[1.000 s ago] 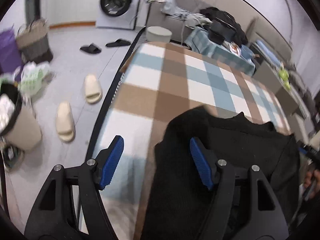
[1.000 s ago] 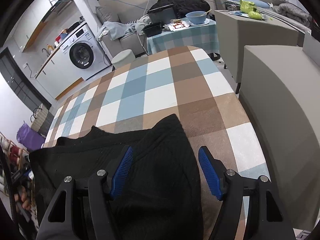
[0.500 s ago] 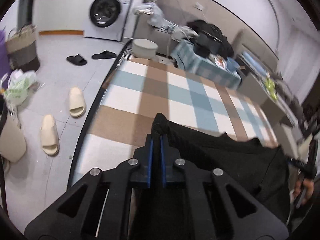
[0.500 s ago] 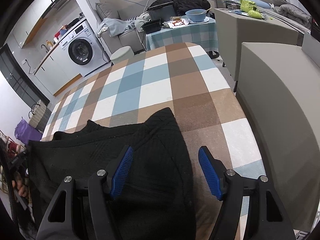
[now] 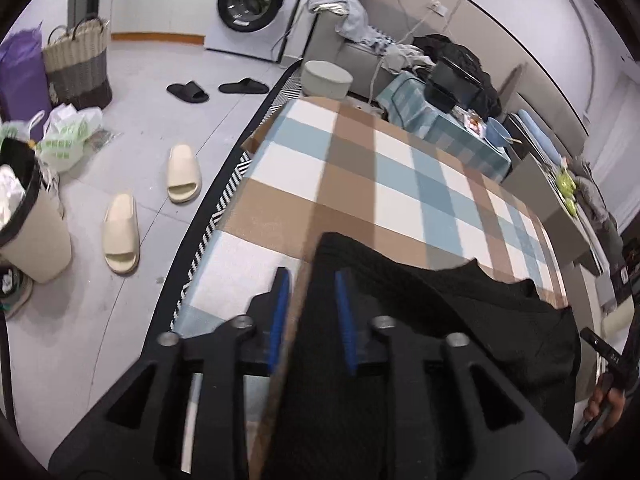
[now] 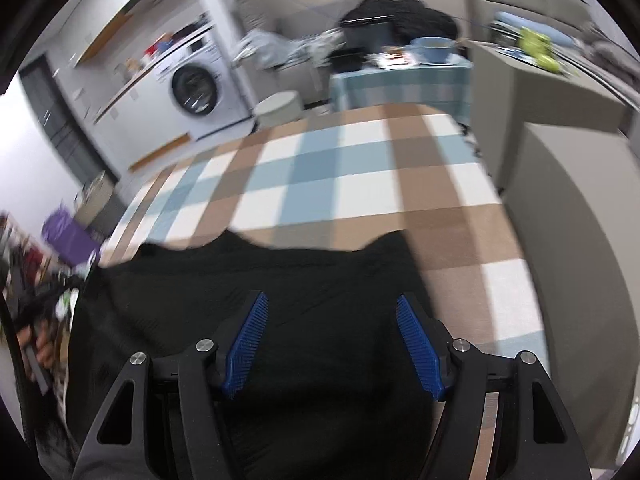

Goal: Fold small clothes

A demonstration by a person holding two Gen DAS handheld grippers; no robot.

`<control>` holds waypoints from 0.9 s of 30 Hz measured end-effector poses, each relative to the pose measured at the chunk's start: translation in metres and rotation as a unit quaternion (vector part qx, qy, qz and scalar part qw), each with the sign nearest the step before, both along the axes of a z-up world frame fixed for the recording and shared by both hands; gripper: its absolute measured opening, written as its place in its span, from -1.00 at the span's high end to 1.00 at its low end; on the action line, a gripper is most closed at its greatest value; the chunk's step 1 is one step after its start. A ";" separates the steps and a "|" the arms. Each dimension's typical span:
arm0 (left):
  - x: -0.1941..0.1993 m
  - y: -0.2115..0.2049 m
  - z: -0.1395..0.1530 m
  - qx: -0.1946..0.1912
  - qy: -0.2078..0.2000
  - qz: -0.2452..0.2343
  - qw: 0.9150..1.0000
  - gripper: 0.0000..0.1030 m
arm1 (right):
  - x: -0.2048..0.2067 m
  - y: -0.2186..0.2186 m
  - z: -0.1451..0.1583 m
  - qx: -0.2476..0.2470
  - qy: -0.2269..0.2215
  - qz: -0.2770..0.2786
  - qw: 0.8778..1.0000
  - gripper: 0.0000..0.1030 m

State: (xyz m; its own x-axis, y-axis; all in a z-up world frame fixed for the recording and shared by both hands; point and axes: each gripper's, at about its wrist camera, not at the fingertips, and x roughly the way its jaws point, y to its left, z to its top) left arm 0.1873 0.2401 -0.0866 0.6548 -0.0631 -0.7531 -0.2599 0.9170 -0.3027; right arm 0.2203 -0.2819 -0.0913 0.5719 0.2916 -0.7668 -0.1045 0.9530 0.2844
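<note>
Left hand-held gripper [image 5: 310, 316] opening, black knit garment [image 5: 440, 320] edge between jaws; right hand-held gripper [image 6: 332, 340] released above it. Folding on checked desk [image 5: 360, 184] barely begun.

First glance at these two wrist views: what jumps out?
The black knit garment spread across the near end of the blue, brown and white checked tablecloth. The left gripper stands over the garment's left edge, jaws opening, cloth between its blue pads but not pinched; the right gripper is open above the garment's right part. Behind, a white washing machine, and cream slippers on the floor left of the table.
</note>
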 end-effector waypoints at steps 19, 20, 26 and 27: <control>-0.008 -0.041 -0.015 0.031 0.008 -0.049 0.998 0.07 | 0.010 0.049 -0.030 -0.085 -0.001 0.059 0.995 0.93; -0.008 -0.040 -0.015 0.031 0.008 -0.049 0.998 0.07 | 0.005 0.044 -0.020 -0.066 -0.027 0.058 0.996 0.93; -0.002 -0.037 -0.016 0.045 0.010 -0.038 0.998 0.07 | 0.002 -0.002 0.017 -0.004 -0.102 -0.043 0.994 0.93; -0.001 -0.035 -0.016 0.046 0.011 -0.035 0.998 0.07 | 0.006 -0.004 0.012 -0.007 -0.093 -0.054 0.994 0.93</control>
State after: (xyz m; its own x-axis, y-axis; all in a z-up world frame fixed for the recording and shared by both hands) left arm 0.1863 0.2051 -0.1026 0.6350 -0.0393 -0.7715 -0.1989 0.9567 -0.2124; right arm 0.2261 -0.2855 -0.0791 0.7312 0.2099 -0.6491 -0.0499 0.9654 0.2560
